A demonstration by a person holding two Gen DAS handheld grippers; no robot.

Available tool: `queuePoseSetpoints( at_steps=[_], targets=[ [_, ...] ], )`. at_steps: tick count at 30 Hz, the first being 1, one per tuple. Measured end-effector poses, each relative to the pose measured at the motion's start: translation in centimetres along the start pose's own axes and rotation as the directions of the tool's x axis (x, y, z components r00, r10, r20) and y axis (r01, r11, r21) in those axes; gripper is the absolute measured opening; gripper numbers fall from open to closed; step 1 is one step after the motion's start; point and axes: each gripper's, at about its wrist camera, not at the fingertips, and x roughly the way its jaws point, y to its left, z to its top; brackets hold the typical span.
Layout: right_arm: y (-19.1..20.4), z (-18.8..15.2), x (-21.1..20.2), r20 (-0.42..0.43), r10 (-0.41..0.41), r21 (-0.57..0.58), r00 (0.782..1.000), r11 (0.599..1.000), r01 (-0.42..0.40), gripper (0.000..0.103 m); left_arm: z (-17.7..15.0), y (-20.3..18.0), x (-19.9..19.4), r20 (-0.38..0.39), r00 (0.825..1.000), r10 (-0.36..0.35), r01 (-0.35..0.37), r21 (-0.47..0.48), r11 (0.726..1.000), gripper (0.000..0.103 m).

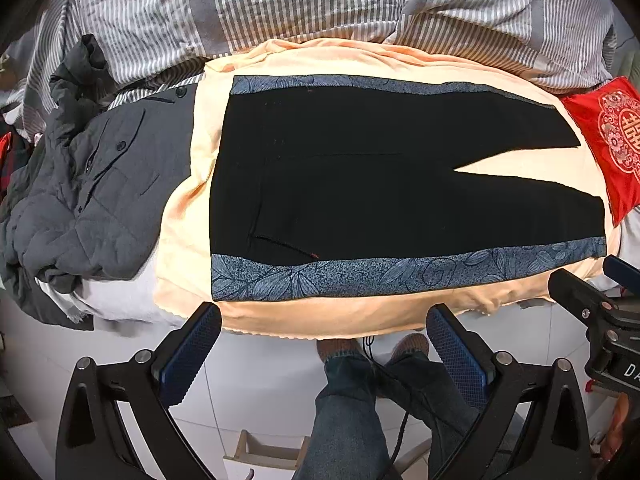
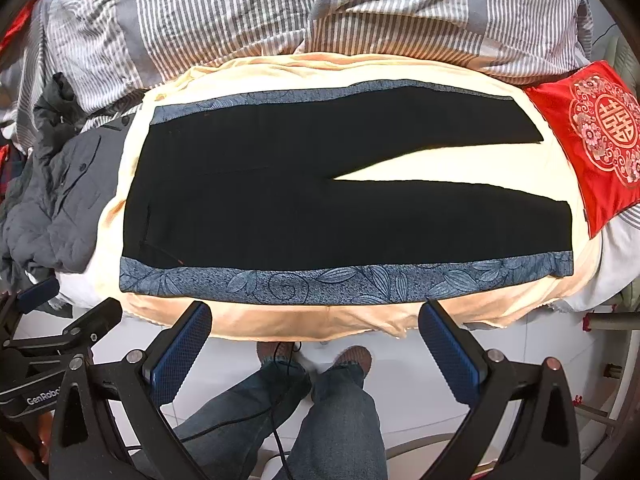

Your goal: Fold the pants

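A striped grey-and-white duvet (image 1: 280, 4) is bunching along the far side of the bed, and in front of it a peach-coloured sheet (image 1: 320, 320) is covering the work surface. The black pants (image 1: 380, 184) are lying flat on that sheet, waistband toward the left, both legs running right and splitting apart near the hems, with a blue leaf-patterned band (image 2: 304, 280) edging the near and far sides. A heap of dark grey jackets (image 1: 92, 184) is sitting just beside the waistband, and a red embroidered cushion (image 2: 592, 140) is resting beside the leg ends.

The pants are looking thin, soft and light, likely to drape and sag rather than hold shape; the near patterned edge, at waist and hem, seems the sensible place to pinch, since it is lying closest and flat.

The left gripper (image 1: 324, 320) is hovering over the near bed edge, fingers spread wide, holding nothing and touching nothing. The right gripper (image 2: 316, 316) is hanging likewise, fingers wide apart and empty, clear of the cloth.
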Motion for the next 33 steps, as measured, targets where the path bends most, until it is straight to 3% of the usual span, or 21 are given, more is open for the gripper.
queuePoseSetpoints(
  at_steps=[16, 22, 24, 27, 32, 33],
  targets=[
    [-0.6, 0.5, 3.3, -0.057, -0.001, 0.008, 0.998, 1.0, 0.001, 0.103, -0.1, 0.0, 3.4, -0.029, 0.999, -0.028, 0.027, -0.042, 0.999, 0.103],
    [-2.1, 0.9, 5.7, -0.043, 0.163, 0.092, 0.986, 0.983, -0.158, 0.103, 0.2, 1.2, 6.3, -0.039, 0.998, -0.05, 0.045, -0.121, 0.992, 0.103],
    [-3.3, 0.9, 7.4, -0.044, 0.27, 0.172, 0.962, 0.951, -0.259, 0.103, 0.1, 1.9, 7.6, -0.044, 0.997, -0.062, 0.054, -0.165, 0.985, 0.103],
    [-5.4, 0.3, 10.4, -0.022, 0.43, 0.302, 0.902, 0.863, -0.404, 0.103, -0.1, 3.4, 10.1, -0.075, 0.991, -0.112, 0.088, -0.263, 0.961, 0.103],
    [-8.4, -1.8, 15.5, 0.046, 0.604, 0.486, 0.796, 0.682, -0.546, 0.103, -1.6, 5.3, 13.1, -0.054, 0.968, -0.247, 0.201, -0.426, 0.882, 0.103],
    [-8.7, -2.2, 16.3, 0.051, 0.616, 0.505, 0.786, 0.663, -0.553, 0.1, -2.0, 5.6, 13.6, -0.046, 0.961, -0.274, 0.225, -0.451, 0.864, 0.103]
  ],
)
